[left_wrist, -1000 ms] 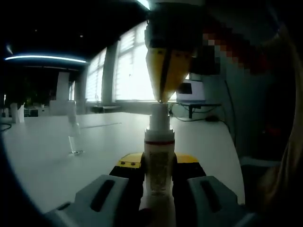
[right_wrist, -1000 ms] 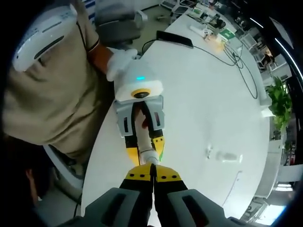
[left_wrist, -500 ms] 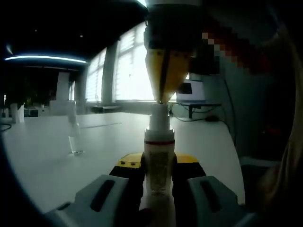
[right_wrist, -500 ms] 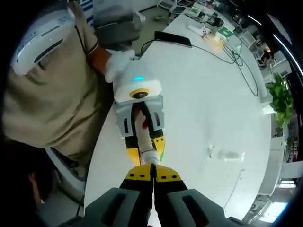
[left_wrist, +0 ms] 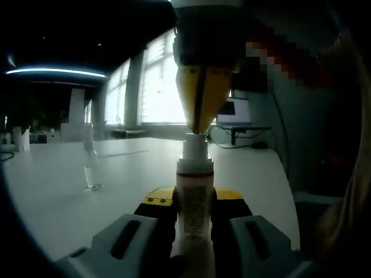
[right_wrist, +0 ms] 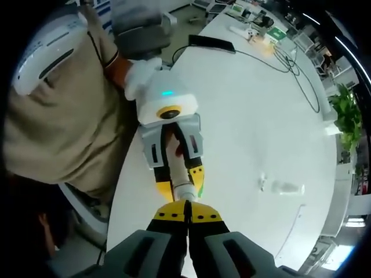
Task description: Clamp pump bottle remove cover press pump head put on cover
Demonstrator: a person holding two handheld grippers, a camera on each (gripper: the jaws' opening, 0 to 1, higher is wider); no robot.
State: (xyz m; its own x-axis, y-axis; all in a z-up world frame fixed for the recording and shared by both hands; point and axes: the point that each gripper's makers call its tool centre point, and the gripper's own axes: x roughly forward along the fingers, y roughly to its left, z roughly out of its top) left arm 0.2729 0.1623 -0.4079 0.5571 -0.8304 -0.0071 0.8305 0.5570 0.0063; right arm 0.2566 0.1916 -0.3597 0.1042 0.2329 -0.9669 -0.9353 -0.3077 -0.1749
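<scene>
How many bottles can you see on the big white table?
2. The pump bottle stands upright, clamped between the left gripper fingers. A small clear bottle stands apart on the table. Others may hide in far clutter.

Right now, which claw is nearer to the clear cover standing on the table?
Left. The left claw, clamping the pump bottle, sits beside the clear cover; the right claw presses the pump head above.
</scene>
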